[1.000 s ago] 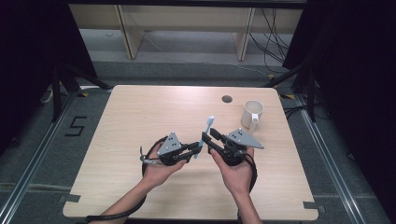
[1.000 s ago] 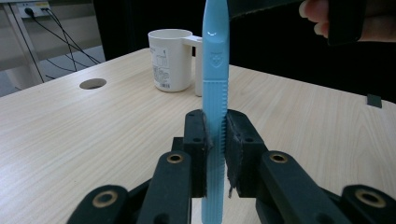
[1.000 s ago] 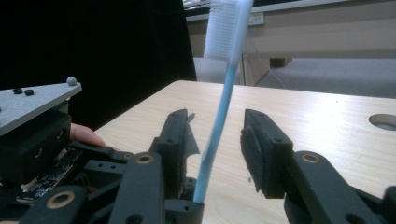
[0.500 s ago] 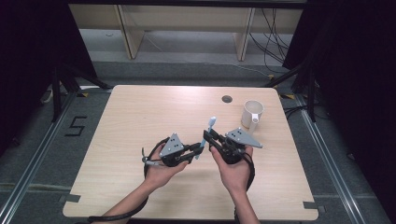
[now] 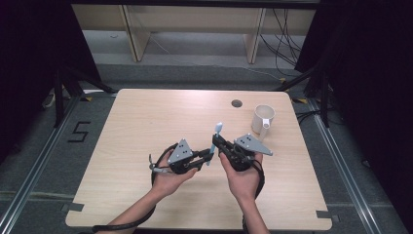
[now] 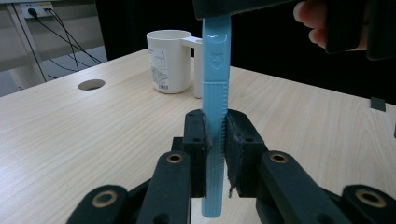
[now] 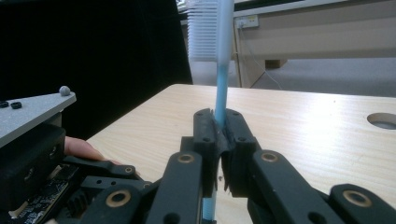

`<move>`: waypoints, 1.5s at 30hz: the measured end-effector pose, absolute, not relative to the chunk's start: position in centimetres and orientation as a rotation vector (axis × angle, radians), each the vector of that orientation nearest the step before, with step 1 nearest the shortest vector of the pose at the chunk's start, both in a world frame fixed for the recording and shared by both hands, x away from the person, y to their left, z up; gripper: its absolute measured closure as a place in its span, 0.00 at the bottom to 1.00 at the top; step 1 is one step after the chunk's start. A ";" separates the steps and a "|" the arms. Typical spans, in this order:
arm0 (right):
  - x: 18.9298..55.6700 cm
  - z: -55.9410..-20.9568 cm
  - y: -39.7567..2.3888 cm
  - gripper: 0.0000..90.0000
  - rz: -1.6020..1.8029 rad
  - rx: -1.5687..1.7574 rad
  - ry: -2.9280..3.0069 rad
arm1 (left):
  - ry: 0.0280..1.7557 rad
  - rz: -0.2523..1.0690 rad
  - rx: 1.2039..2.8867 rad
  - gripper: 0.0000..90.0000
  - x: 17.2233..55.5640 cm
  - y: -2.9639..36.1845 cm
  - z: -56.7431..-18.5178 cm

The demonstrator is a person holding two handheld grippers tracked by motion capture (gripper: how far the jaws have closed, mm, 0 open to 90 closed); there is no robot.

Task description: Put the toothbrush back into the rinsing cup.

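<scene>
Toothbrush (image 5: 215,141): a light blue one, held above the middle of the tabletop (image 5: 146,122), nearer to the person's edge; both tools gripped it at once.
Left gripper (image 6: 215,140): its jaws were closed on the ribbed lower part of the handle; the handle's end came out below the pads.
Right gripper (image 7: 218,133): its jaws were pressed together on the thin neck, under the white bristles.
High view: the two grippers met tip to tip, each in one hand, and the brush head pointed toward the far edge.
Left gripper view: it showed the relief on the handle and the label on the mug (image 6: 171,60).
Right gripper view: it showed the bristles from close.
Mug: white, upright, near the far right corner, with a round hole (image 5: 236,103) in the tabletop near it.
</scene>
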State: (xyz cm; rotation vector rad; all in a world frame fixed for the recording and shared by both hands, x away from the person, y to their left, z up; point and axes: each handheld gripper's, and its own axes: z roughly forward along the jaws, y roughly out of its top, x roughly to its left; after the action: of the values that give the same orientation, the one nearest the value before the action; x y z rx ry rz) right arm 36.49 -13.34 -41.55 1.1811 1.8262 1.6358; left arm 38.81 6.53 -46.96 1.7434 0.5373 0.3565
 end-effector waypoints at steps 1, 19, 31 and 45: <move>36.6 -41.5 -13.4 0.96 1.627 1.164 1.830 | 0.530 0.356 1.746 0.87 38.9 6.6 -46.9; 36.6 -40.4 -15.1 0.96 1.587 1.139 1.770 | 0.543 0.477 1.806 0.46 39.1 9.7 -46.6; 36.7 -40.5 -16.3 0.96 1.578 1.149 1.768 | 0.586 0.531 1.811 0.47 39.0 13.7 -47.0; 36.6 -40.5 -17.5 0.96 1.546 1.144 1.749 | 0.649 0.609 1.739 0.47 38.2 17.2 -48.2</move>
State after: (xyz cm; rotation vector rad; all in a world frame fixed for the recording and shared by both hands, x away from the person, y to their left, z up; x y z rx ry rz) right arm 36.61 -17.55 -40.54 1.1444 1.7490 1.5462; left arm 38.24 17.22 -48.20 1.7391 0.6492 0.6089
